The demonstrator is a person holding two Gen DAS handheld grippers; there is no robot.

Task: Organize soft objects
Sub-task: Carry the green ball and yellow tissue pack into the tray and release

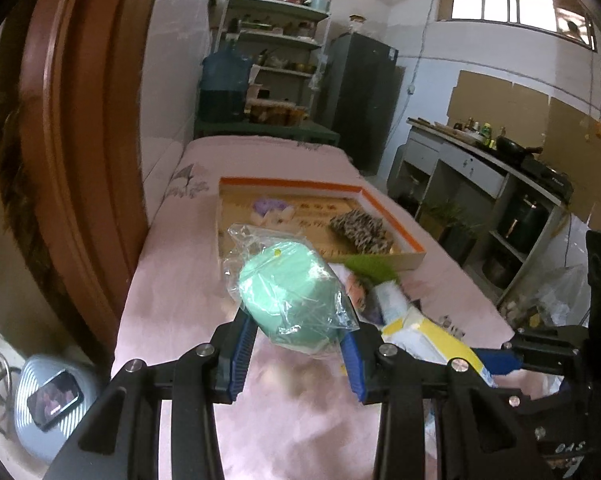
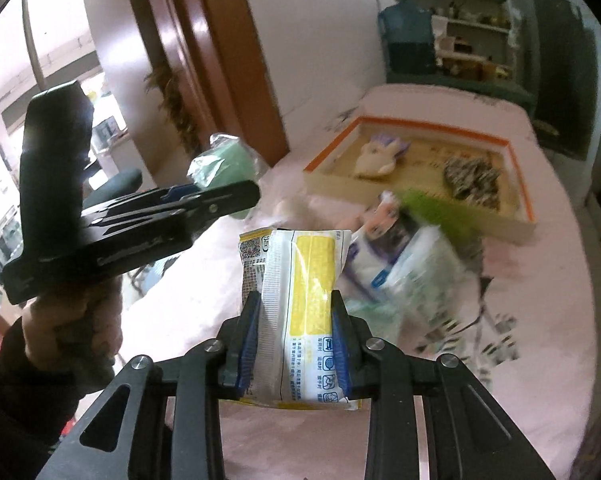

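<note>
1. Left wrist view: the largest thing is the pink-covered table (image 1: 172,320), which fills the middle of the scene. A brown door stands along its left edge.
2. Toward the far end of the table lies the orange-rimmed tray (image 1: 388,204). It already holds a leopard-print soft piece (image 1: 360,230) and a small purple and white plush toy (image 1: 270,208).
3. Just short of the tray lies a loose heap of packets (image 2: 400,256) with a green fuzzy item (image 2: 440,212) at its far end, close to the tray's near wall.
4. The left gripper (image 1: 298,336) is clamped on the mint-green soft bundle (image 1: 290,296), which is wrapped in clear plastic and appears lifted clear of the cloth. The pads press on its lower part only, so most of its bulk stands ahead of the fingers.
5. The right gripper (image 2: 294,340) is closed on the yellow and white packet (image 2: 300,288). It grips the packet's lower half and appears to hold it above the table.
6. Risks, as I judge them:
   - The clear wrap is slick and loose, so the green bundle could slide out of the pads on the way to the tray.
   - The packet is thin and floppy, and could fold or twist in the grip.
   - The two grippers are close together and could knock each other, or brush the heap.
</note>
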